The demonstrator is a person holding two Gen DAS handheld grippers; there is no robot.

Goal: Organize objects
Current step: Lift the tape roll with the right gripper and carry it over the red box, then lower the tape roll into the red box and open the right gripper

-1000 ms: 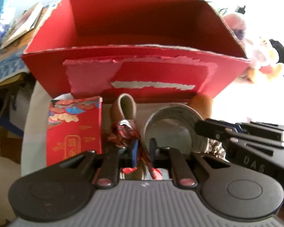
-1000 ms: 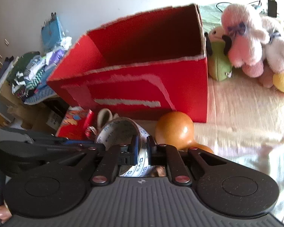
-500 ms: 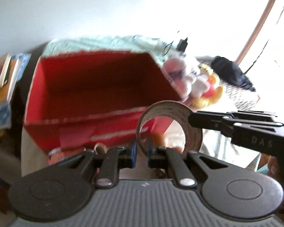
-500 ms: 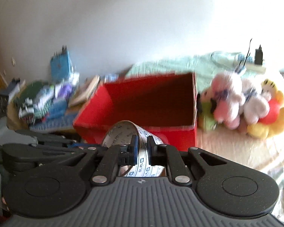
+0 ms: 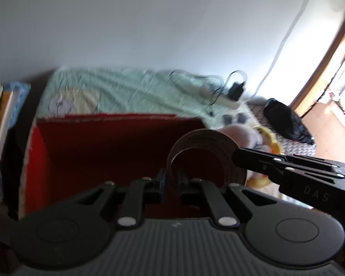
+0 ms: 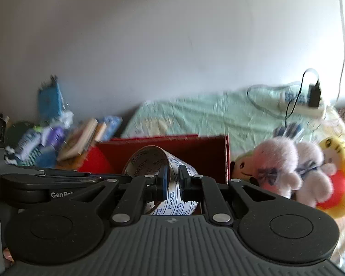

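Together, my two grippers held one roll of tape (image 5: 207, 151), a wide ring printed with blue marks on its white outer face, raised above the open red box (image 5: 108, 151). My left gripper (image 5: 171, 184) had its jaws narrowed onto the near edge of the ring; my right gripper (image 6: 171, 179) pinched the band of the same roll from the other side, its black arm reaching in from the right of the left wrist view. The roll hung over the near right part of the box's dark inside.

To place it well, I judged I should lower both hands evenly so the ring would not twist, clear the torn rim, and let one side go before the other.

Beyond the box lay a pale green bedsheet (image 6: 207, 117) with a power strip and charger (image 6: 310, 101). Plush toys (image 6: 287, 165) sat just right of the box; a stack of books and packets (image 6: 80, 135) lay to its left.

Both views were blurred. The box floor was in shadow, so I could not tell what it held, and my own housing cut off its near wall.
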